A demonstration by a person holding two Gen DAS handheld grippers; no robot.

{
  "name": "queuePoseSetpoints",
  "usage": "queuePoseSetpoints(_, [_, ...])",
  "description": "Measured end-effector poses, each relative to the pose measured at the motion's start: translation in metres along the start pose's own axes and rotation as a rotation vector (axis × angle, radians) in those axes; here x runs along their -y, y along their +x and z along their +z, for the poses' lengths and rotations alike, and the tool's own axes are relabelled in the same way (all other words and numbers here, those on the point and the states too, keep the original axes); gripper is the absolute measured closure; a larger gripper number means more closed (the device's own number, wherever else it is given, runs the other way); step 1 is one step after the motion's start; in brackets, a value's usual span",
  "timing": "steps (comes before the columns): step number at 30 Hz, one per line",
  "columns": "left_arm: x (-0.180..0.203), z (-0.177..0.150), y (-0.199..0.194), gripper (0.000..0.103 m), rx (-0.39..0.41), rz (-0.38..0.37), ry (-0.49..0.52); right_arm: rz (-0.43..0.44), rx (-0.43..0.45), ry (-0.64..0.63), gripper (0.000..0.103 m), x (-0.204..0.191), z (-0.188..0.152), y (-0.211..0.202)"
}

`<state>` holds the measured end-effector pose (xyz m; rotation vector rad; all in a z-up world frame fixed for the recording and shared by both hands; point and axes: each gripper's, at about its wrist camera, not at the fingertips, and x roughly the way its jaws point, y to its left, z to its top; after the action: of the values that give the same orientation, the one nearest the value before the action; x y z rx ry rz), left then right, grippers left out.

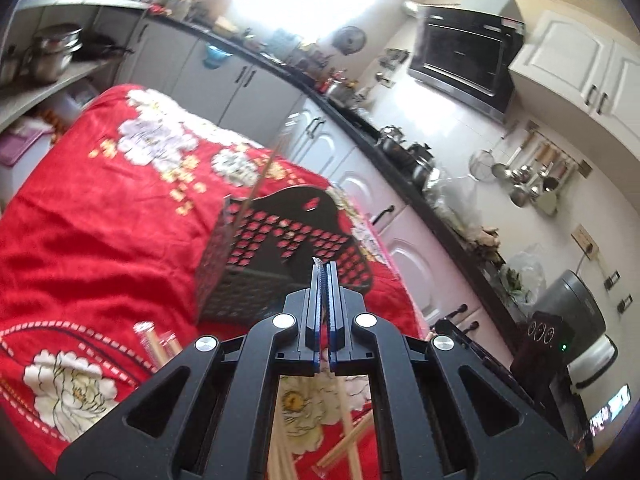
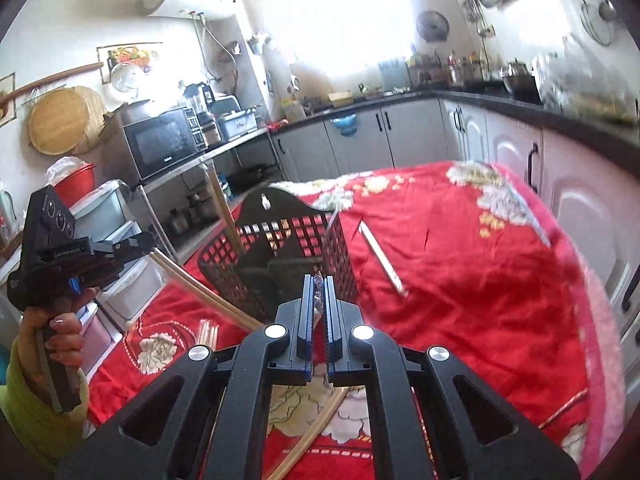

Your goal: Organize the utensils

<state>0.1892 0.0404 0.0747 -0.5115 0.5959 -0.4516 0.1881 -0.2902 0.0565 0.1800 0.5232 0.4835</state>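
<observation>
1. Holding a black two-finger tool in each hand, you are working over a table under a red cloth with big white flowers (image 2: 460,264).
2. Your left gripper (image 1: 325,270) is squeezing its jaws tight together. A thin see-through scrap is poking out at the tip, but I cannot tell what it is.
3. In the right wrist view, your left gripper (image 2: 142,240) is sitting touching two long pale wooden chopsticks (image 2: 200,286), and I cannot tell if it is gripping them.
4. Your right gripper (image 2: 318,280) is nearly closed, pinching a crinkly clear plastic wrapper (image 2: 318,300).
5. The black plastic basket with square holes (image 2: 280,256) is standing upright on the cloth, just ahead of both grippers.
6. One pale wooden chopstick (image 2: 224,208) is leaning out of the basket's left side.
7. A wrapped white stick (image 2: 382,258) is lying flat on the cloth, just right of the basket.
8. More wooden chopsticks (image 1: 160,344) are lying on the cloth near you.
</observation>
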Motion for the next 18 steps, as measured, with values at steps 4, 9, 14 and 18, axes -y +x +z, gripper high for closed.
queuePoseSetpoints(4, [0.021,0.007,0.000,0.103,0.011,-0.029,0.048,0.004,0.039,-0.030,0.098,-0.004,0.013,-0.010])
queuePoseSetpoints(9, [0.040,0.013,-0.002,0.103,0.018,-0.059,0.089,0.006,0.078,-0.055,0.098,-0.009,0.025,-0.018])
queuePoseSetpoints(14, [0.055,0.021,-0.006,0.103,0.032,-0.085,0.116,0.010,0.111,-0.082,0.098,-0.016,0.036,-0.026])
queuePoseSetpoints(18, [0.063,0.027,-0.010,0.103,0.047,-0.097,0.129,0.014,0.138,-0.100,0.098,-0.022,0.044,-0.031])
